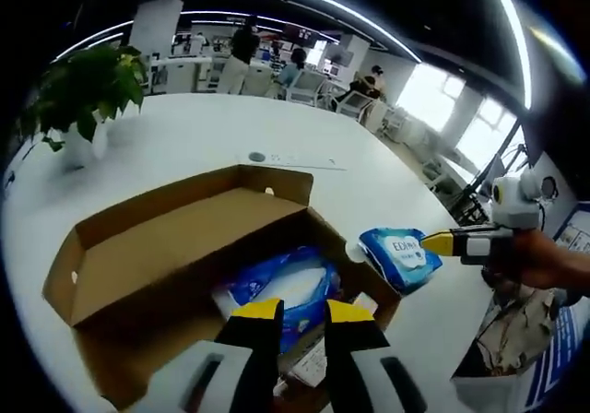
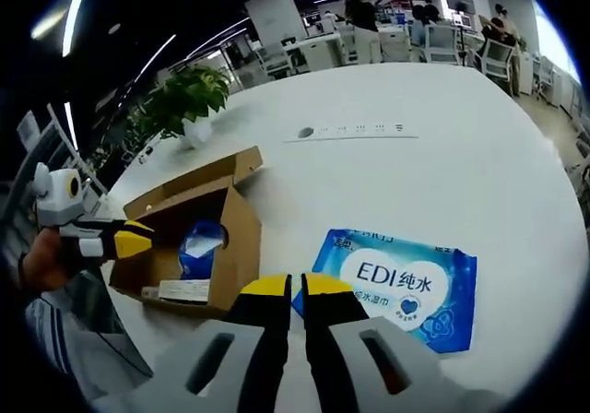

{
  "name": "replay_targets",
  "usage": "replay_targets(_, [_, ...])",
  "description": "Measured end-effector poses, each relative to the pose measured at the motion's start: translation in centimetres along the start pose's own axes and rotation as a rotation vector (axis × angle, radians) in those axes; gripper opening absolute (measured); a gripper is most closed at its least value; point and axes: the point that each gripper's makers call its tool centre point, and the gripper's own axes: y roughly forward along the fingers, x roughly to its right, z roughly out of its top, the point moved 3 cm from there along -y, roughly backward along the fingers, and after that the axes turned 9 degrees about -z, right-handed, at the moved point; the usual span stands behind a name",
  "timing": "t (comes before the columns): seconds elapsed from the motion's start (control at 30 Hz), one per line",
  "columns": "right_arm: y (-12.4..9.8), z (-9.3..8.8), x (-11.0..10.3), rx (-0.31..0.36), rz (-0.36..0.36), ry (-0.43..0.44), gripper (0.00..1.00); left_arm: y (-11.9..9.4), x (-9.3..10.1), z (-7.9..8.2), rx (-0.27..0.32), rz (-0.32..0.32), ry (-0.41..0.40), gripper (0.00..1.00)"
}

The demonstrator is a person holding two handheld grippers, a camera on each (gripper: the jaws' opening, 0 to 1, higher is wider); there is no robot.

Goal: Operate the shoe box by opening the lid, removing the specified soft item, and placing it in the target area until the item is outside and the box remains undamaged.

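Cardboard shoe box (image 1: 175, 247) sits open on a white worktop (image 1: 184, 141), lid flap folded back and standing up behind the opening. Inside, in left gripper view: a blue-and-white plastic pack (image 1: 286, 284) and some white printed paper beside it.

Left tool (image 1: 302, 313) is over the box's near edge, yellow-tipped jaws w/ a narrow gap between them, nothing between the tips. Can't tell if tips touch the pack below.

Soft item = blue wet-wipes pack (image 2: 398, 286), lettered "EDI", lying flat on the worktop outside the box, just beside its right-hand side. In left gripper view the same pack (image 1: 399, 256) lies just off the box's corner.

Right tool (image 2: 296, 289) is at the near edge of the wipes pack, jaws nearly together w/ a thin slit between; whether they pinch the pack's edge can't be told from right gripper view. In left gripper view the right tool (image 1: 433, 243) comes in from the right, a hand (image 1: 539, 264) behind it, yellow tip touching the pack's edge; grip not clear there either.

Right gripper view also shows the left tool (image 2: 134, 238) at the box's side.

Further back on the worktop: potted plant (image 1: 88, 95), a flush cable-port strip (image 2: 359, 132). Behind, an office w/ desks, chairs, people (image 1: 241, 49), and bright windows.
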Motion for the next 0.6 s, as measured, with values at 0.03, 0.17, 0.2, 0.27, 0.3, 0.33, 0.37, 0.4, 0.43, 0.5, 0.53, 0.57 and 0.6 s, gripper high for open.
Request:
replay_targets(0.03, [0.2, 0.1, -0.2, 0.000, 0.002, -0.003, 0.03, -0.2, -0.1, -0.2, 0.000, 0.001, -0.003, 0.17])
replay_targets(0.17, [0.4, 0.4, -1.2, 0.002, 0.013, -0.016, 0.03, -1.2, -0.8, -0.8, 0.005, 0.012, -0.021, 0.17])
replay_targets(0.2, [0.5, 0.5, -1.4, 0.002, 0.017, -0.018, 0.03, -1.4, -0.9, -0.9, 0.005, 0.014, -0.023, 0.17])
replay_targets(0.27, [0.6, 0.7, -2.0, 0.003, 0.024, -0.027, 0.03, -1.7, -1.1, -1.1, 0.006, 0.017, -0.025, 0.17])
replay_targets(0.3, [0.7, 0.8, -2.2, 0.003, 0.027, -0.031, 0.03, -2.0, -1.2, -1.1, 0.007, 0.019, -0.027, 0.17])
replay_targets(0.33, [0.8, 0.8, -2.4, 0.003, 0.029, -0.034, 0.03, -2.1, -1.3, -1.2, 0.009, 0.021, -0.029, 0.17])
replay_targets(0.37, [0.9, 1.0, -2.7, 0.005, 0.033, -0.036, 0.03, -2.4, -1.5, -1.2, 0.011, 0.024, -0.031, 0.17])
replay_targets(0.4, [0.9, 1.1, -2.9, 0.006, 0.036, -0.037, 0.03, -2.5, -1.6, -1.2, 0.013, 0.026, -0.033, 0.17])
replay_targets(0.43, [1.0, 1.2, -3.3, 0.006, 0.040, -0.042, 0.03, -2.8, -1.8, -1.3, 0.017, 0.027, -0.036, 0.17])
replay_targets(0.5, [1.1, 1.3, -3.8, 0.006, 0.046, -0.051, 0.04, -3.0, -2.0, -1.3, 0.019, 0.031, -0.037, 0.17])
replay_targets(0.53, [1.2, 1.4, -4.1, 0.006, 0.050, -0.054, 0.04, -3.2, -2.1, -1.4, 0.021, 0.032, -0.039, 0.17])
replay_targets(0.57, [1.3, 1.4, -4.3, 0.007, 0.053, -0.055, 0.04, -3.3, -2.3, -1.4, 0.023, 0.034, -0.043, 0.17])
replay_targets(0.6, [1.4, 1.5, -4.6, 0.007, 0.059, -0.059, 0.04, -3.5, -2.5, -1.5, 0.024, 0.035, -0.046, 0.17])
